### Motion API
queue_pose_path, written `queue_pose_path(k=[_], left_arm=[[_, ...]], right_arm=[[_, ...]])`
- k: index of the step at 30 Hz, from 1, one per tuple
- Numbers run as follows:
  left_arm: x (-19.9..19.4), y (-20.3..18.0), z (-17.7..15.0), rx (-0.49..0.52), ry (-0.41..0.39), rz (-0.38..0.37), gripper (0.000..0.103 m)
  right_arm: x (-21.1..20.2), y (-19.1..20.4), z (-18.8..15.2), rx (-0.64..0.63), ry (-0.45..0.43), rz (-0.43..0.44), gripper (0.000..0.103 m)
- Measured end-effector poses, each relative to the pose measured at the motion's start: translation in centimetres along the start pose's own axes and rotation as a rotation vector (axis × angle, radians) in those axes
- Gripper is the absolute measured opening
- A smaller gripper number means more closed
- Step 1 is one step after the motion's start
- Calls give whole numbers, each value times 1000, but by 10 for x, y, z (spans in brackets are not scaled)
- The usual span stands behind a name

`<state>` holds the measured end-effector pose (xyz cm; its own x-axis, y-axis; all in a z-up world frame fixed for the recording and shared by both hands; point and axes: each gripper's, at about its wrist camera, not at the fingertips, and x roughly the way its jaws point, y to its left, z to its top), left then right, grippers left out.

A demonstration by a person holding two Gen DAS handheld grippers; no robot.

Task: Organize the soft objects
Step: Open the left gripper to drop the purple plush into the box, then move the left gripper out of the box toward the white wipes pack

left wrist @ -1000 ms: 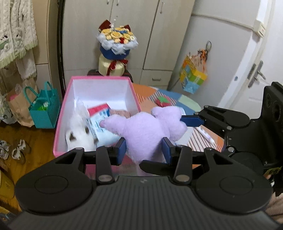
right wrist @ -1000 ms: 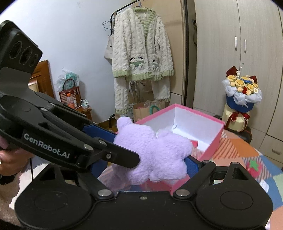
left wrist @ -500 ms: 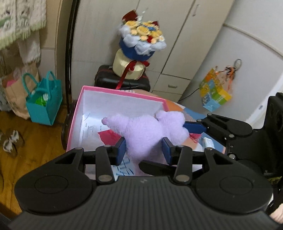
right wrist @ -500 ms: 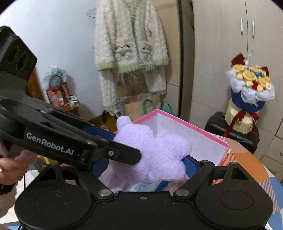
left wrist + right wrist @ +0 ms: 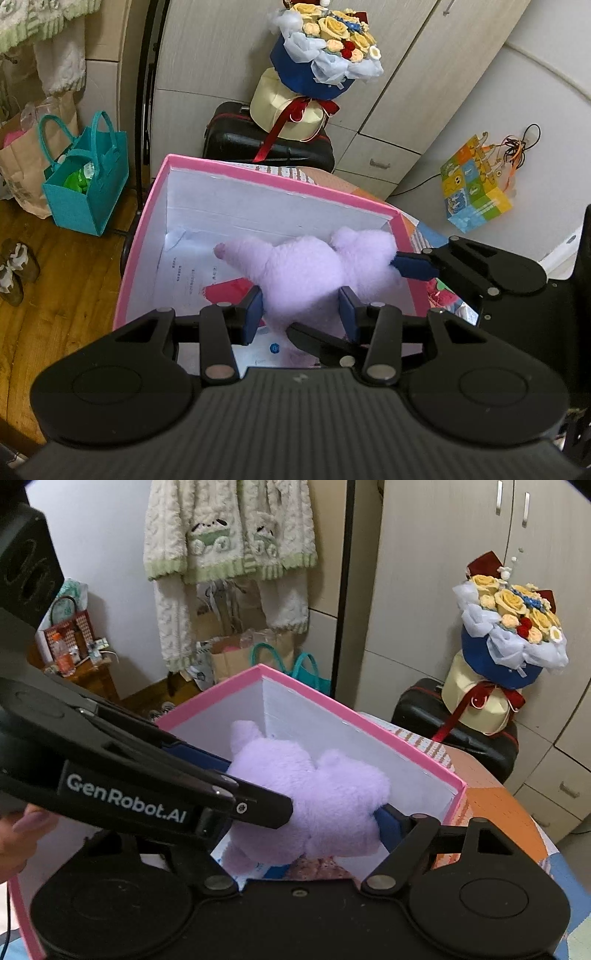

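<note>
A purple plush toy is held over the open pink box with white inner walls. My left gripper is shut on the plush's near end. My right gripper is shut on the same plush from the right; its blue pad shows in the left wrist view. The plush hangs inside the box's rim, above papers and a red patch on the box floor. The pink box also shows in the right wrist view.
A flower bouquet stands on a black suitcase behind the box. A teal bag and paper bag sit on the wooden floor at left. A colourful bag hangs by the wardrobe. A cardigan hangs on a rack.
Both grippers have carried the purple plush forward and down into the pink box. The white plush seen in the box earlier is out of view now.
</note>
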<state>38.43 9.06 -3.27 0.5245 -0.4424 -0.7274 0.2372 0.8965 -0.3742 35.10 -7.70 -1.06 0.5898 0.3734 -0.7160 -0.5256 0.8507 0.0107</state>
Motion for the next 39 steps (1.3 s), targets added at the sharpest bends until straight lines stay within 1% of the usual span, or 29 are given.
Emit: queue_pose_path(k=[1, 4, 6, 10, 13, 16, 20, 31, 35, 39], left_arm=[[1, -1, -1, 5, -7, 8, 43], [-1, -4, -5, 38, -52, 67, 49], [-8, -6, -9, 62, -84, 89, 52], [-29, -4, -20, 84, -115, 67, 53], [-51, -10, -34, 140, -147, 94, 53], [-70, -15, -45, 174, -154, 100, 53], [-96, -28, -57, 216, -156, 118, 54], [-168, -77, -98, 381, -200, 57, 58], [-187, -95, -116, 436, -220, 35, 58], [-195, -110, -135, 482, -215, -3, 58]], right_arm=[[1, -1, 0, 0, 1, -5, 84], [1, 0, -4, -2, 2, -39, 85], [-2, 0, -7, -3, -2, -42, 85], [-21, -2, -16, 24, -45, -8, 85], [-41, -2, -27, 43, -81, 39, 84], [-61, 1, -37, 65, -108, 78, 82], [-87, 11, -47, 50, -131, 82, 82], [-169, 27, -74, 15, -184, 81, 82], [-201, 31, -91, 5, -199, 80, 82], [-229, 30, -117, 6, -206, 57, 82]])
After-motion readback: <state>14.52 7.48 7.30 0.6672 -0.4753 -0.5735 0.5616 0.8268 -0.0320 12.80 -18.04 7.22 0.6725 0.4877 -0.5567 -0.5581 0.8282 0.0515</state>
